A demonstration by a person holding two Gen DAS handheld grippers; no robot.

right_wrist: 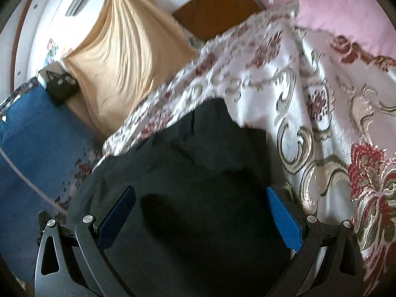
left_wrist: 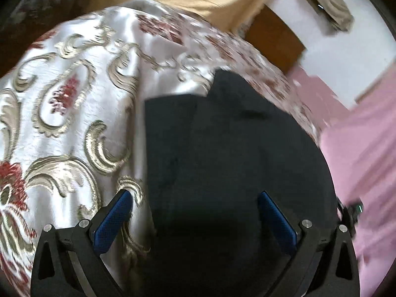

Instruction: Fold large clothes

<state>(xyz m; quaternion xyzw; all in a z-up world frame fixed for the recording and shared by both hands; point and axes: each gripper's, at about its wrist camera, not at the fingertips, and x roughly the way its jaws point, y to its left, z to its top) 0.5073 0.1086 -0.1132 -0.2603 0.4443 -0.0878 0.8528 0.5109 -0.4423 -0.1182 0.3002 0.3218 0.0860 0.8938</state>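
A dark, almost black garment (left_wrist: pixel 222 136) lies folded on a satin bedspread (left_wrist: pixel 74 99) with gold scrolls and red flowers. My left gripper (left_wrist: pixel 195 195) hovers over the garment's near part, open, its blue pads wide apart with nothing between them. In the right wrist view the same dark garment (right_wrist: pixel 198 173) fills the lower middle, its far edge lumpy. My right gripper (right_wrist: pixel 200 193) is also open above it, blue pads spread, holding nothing. Both views are motion-blurred.
A tan curtain (right_wrist: pixel 118 57) hangs beyond the bed, beside a brown wooden panel (right_wrist: pixel 217 7) and a white wall. Pink fabric (left_wrist: pixel 358 148) borders the bedspread on one side. A blue patterned cloth (right_wrist: pixel 37 143) and a small dark object (right_wrist: pixel 60 86) lie at the left.
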